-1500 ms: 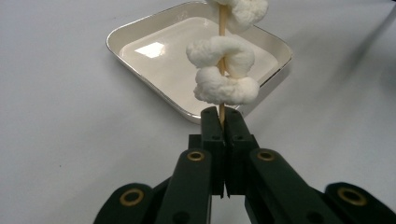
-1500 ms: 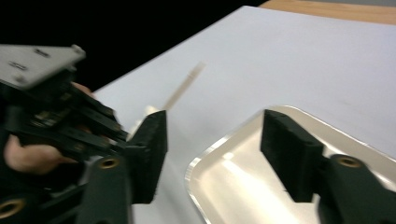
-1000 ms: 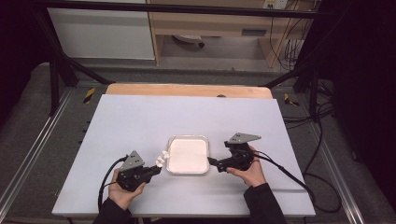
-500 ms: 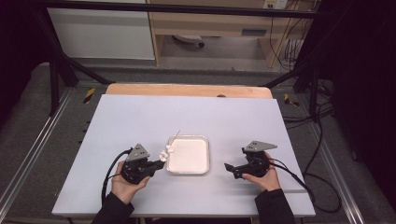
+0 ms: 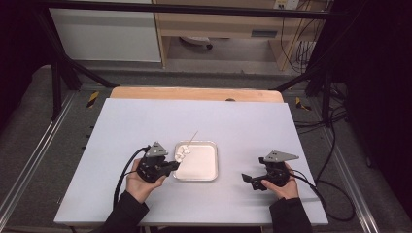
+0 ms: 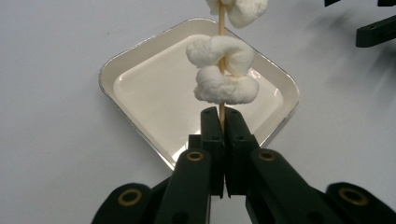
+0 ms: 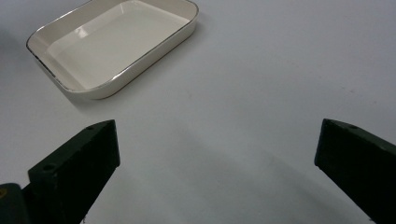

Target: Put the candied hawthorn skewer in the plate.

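Above tray, left tool clamping skewer

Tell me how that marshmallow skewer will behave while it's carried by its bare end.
The skewer looks thin and wooden, so it probably flexes slightly and could snap if squeezed sideways. Its marshmallows sit beyond the left gripper, so it may droop or pivot. They look soft and light, likely squashing if bumped against the tray.

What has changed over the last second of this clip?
The right gripper has pulled away from the tray to the right and toward the person, jaws open and empty. The left gripper, shut on the skewer, has lifted the marshmallows above the tray's left side, stick now slanting up. The tray stays where it was on the table.
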`<state>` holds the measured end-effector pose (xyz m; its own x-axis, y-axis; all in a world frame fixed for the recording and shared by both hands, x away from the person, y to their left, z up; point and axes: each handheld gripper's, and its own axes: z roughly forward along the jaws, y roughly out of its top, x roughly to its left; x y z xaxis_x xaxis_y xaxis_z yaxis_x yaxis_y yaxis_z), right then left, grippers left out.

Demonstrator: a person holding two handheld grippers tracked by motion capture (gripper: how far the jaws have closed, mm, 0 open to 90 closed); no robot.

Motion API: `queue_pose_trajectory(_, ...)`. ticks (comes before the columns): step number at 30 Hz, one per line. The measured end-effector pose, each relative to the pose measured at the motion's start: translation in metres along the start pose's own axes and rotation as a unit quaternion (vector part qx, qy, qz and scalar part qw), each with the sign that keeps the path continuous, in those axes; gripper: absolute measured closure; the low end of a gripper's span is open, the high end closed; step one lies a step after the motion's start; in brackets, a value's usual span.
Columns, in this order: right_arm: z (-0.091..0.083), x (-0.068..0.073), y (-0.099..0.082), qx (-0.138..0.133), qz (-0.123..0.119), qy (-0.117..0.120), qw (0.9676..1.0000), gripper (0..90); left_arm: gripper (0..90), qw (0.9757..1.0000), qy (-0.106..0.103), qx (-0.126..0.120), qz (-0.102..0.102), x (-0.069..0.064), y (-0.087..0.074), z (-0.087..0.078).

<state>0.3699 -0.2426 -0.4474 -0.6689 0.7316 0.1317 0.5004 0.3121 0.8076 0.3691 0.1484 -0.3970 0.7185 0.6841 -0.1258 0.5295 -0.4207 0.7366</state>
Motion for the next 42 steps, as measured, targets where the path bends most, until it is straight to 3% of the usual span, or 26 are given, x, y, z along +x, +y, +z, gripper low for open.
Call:
queue_pose_trajectory(10,-0.004,-0.004,-0.007,0.002,0.008,0.000,1.0000,0.7,88.5,0.9988,0.015,0.046,-0.002,0.000,0.013,0.029)
queue_pose_trajectory(16,-0.002,-0.003,-0.008,0.005,0.005,-0.001,1.0000,0.7,88.4,0.9965,0.023,0.081,0.008,-0.002,0.011,0.045)
queue_pose_trajectory(24,-0.002,-0.003,-0.008,0.005,0.005,-0.001,1.0000,0.8,88.4,0.9932,0.029,0.109,0.028,-0.008,0.007,0.056)
queue_pose_trajectory(31,-0.003,-0.003,-0.008,0.005,0.006,0.000,1.0000,0.8,88.2,0.9917,0.033,0.120,0.032,-0.010,0.006,0.060)
queue_pose_trajectory(37,-0.002,-0.003,-0.008,0.006,0.005,0.001,1.0000,0.8,87.7,0.9918,0.034,0.119,0.032,-0.010,0.006,0.060)
queue_pose_trajectory(42,-0.002,-0.003,-0.008,0.007,0.004,0.002,1.0000,0.8,82.0,0.9926,0.028,0.113,0.033,-0.009,0.007,0.056)
